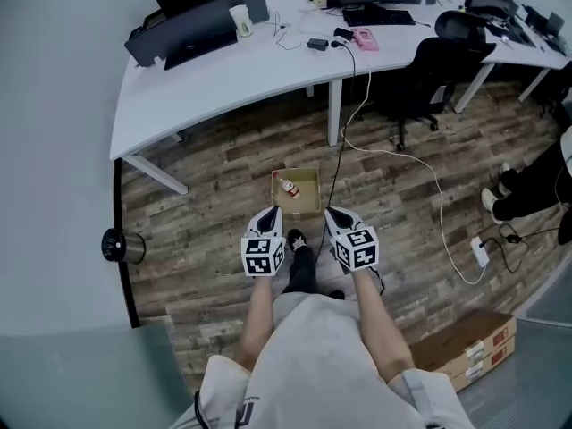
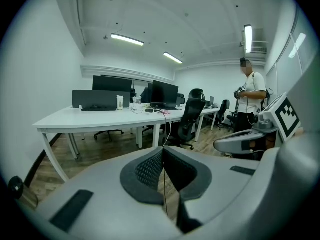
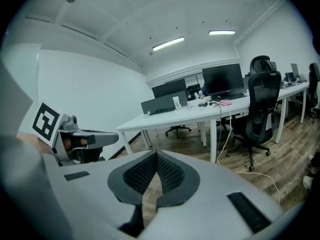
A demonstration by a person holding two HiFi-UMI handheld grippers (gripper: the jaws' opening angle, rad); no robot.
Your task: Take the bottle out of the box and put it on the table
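The person holds 2 claws side by side at about waist height, both tipped a little downward. The left claw (image 2: 161,151) has its jaws pressed together at the tips with nothing between them. The right claw (image 3: 155,154) is closed and empty in the same way.

The bottle (image 1: 290,188) appears to lie on its side inside the open cardboard box (image 1: 307,201). The box sits on the wooden floor (image 1: 223,195) just ahead of and below the 2 claws, roughly midway between them. Neither claw touches the box or the bottle.

The white table (image 1: 232,65) stands farther ahead, beyond the box and well apart from both claws. It carries monitors, a cup (image 1: 240,20) and a pink item (image 1: 365,38). A black office chair (image 1: 429,70) stands ahead and to the right of the right claw. Flat cartons (image 1: 469,347) lie on the floor behind and to the right of it. In the left gripper view, another person (image 2: 250,101) stands beyond the right claw.
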